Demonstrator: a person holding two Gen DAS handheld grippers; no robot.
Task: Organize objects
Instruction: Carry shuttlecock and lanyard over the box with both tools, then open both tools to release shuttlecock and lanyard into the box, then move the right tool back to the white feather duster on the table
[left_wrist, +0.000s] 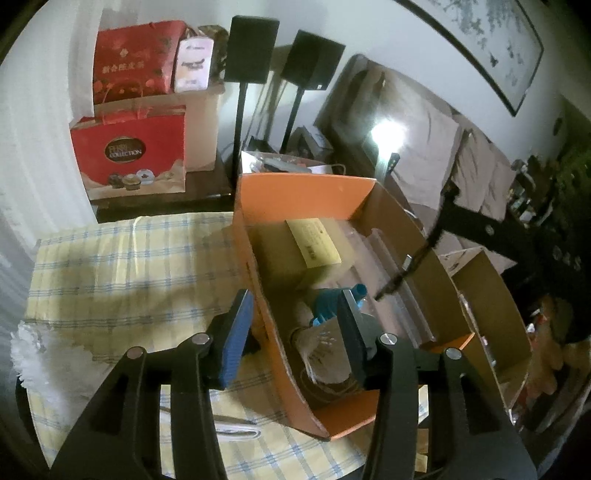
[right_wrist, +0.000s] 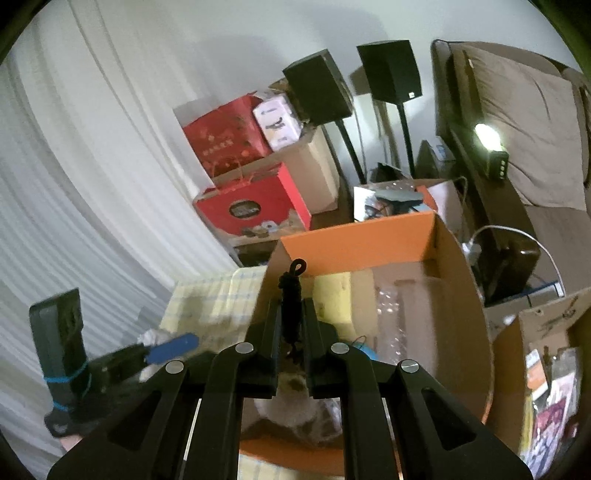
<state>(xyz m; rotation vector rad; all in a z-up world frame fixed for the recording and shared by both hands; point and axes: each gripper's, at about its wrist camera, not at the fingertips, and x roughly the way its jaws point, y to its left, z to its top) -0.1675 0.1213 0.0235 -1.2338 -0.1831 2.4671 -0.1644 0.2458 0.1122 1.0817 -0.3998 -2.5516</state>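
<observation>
An open orange box stands on the yellow checked cloth. Inside it lie a yellow card on a brown carton, a blue item and clear plastic. My left gripper is open, its blue-padded fingers straddling the box's left wall. The right gripper is shut on a bundled black cord, held above the orange box. In the left wrist view that black cord hangs over the box's right side.
A white fluffy item lies at the cloth's left edge, a white folded thing near the front. Red gift bags and two black speakers on stands stand behind. A brown cardboard box sits right of the orange one.
</observation>
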